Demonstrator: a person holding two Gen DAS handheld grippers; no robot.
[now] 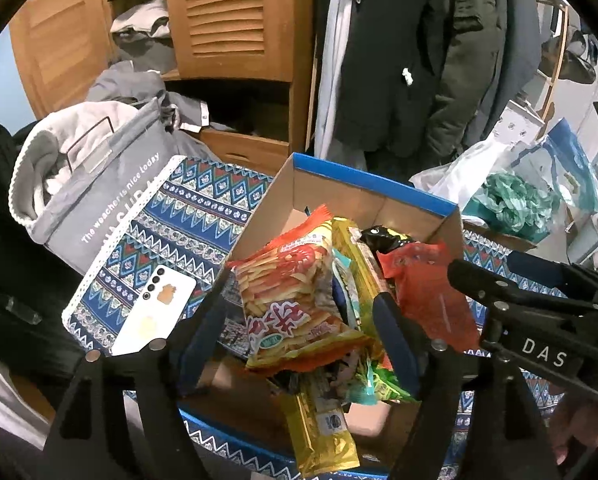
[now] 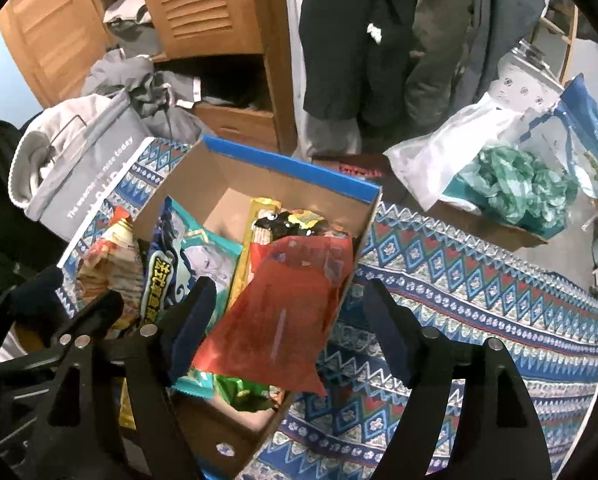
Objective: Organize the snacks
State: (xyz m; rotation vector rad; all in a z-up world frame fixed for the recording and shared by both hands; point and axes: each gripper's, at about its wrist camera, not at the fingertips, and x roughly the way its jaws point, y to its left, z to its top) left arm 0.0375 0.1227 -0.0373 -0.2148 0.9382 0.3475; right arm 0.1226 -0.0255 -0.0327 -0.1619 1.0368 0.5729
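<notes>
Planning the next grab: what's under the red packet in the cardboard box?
The red packet lies on top in the cardboard box. A teal pack, a yellow pack and a green wrapper poke out beneath it. Anything deeper is covered.

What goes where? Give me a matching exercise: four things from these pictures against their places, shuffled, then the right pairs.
Things:
1. red packet
2. white phone
3. fries bag
4. green plastic bag

Places:
A. on the patterned cloth, left of the box
B. between the left fingers
C. in a cardboard tray, right of the box
D. in the box, between the right fingers

Pairs: 1-D, 2-A, 3-B, 4-C
</notes>
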